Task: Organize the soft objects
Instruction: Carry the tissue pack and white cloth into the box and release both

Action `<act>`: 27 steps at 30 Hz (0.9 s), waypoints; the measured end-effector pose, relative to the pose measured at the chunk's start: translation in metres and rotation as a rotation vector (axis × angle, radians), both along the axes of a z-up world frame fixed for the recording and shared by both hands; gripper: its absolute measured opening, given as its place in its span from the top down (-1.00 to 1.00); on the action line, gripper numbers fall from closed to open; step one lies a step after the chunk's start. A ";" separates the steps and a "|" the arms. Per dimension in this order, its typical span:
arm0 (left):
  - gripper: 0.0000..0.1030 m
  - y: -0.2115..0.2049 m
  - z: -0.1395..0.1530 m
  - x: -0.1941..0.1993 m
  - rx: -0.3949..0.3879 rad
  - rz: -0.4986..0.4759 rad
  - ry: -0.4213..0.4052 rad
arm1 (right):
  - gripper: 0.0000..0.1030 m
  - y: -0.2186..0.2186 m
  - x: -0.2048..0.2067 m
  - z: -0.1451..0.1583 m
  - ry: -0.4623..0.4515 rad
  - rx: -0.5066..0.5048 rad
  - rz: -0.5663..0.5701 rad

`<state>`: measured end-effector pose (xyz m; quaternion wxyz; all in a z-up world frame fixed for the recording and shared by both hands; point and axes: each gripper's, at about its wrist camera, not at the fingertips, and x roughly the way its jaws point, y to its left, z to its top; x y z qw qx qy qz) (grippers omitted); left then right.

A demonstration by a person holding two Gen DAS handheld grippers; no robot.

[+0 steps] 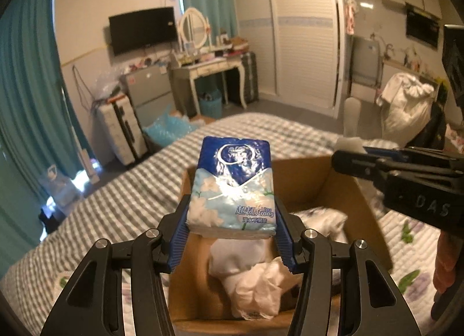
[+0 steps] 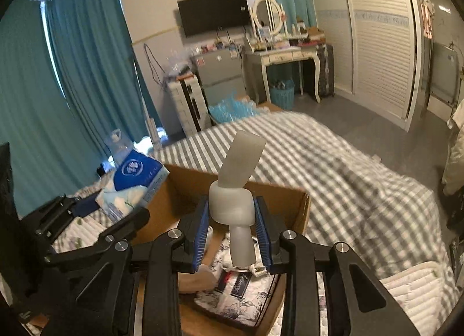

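Note:
My left gripper (image 1: 232, 234) is shut on a blue and white tissue pack (image 1: 232, 188) and holds it upright above the open cardboard box (image 1: 316, 179). My right gripper (image 2: 233, 234) is shut on a knotted white foam strip (image 2: 232, 205), held over the same box (image 2: 185, 185). The box holds white cloths (image 1: 255, 286) and a floral fabric item (image 2: 246, 289). The tissue pack also shows at the left of the right wrist view (image 2: 133, 185). The right gripper shows at the right of the left wrist view (image 1: 342, 162).
The box sits on a bed with a grey checked cover (image 2: 348, 168) and a floral quilt (image 1: 411, 243). Beyond the bed are teal curtains (image 2: 87, 60), a suitcase (image 1: 121, 130), a dressing table (image 1: 211, 69) and a white wardrobe (image 1: 301, 31).

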<state>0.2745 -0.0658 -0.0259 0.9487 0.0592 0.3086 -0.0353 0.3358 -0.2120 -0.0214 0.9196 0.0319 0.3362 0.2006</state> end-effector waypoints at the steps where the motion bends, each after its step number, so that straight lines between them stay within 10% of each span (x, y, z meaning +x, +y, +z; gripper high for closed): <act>1: 0.00 0.000 -0.006 0.001 0.005 0.001 0.011 | 0.42 0.000 0.003 -0.006 0.006 -0.003 0.000; 10: -0.06 -0.005 -0.014 -0.007 0.004 -0.006 0.022 | 0.34 0.003 0.012 -0.021 0.040 0.005 -0.017; 13: -0.28 -0.011 -0.003 -0.009 0.071 0.032 0.018 | -0.17 -0.005 0.002 -0.004 0.018 0.000 -0.045; 27: -0.51 -0.001 0.167 -0.141 -0.049 0.087 -0.231 | -0.40 -0.049 -0.133 0.158 -0.175 -0.031 -0.070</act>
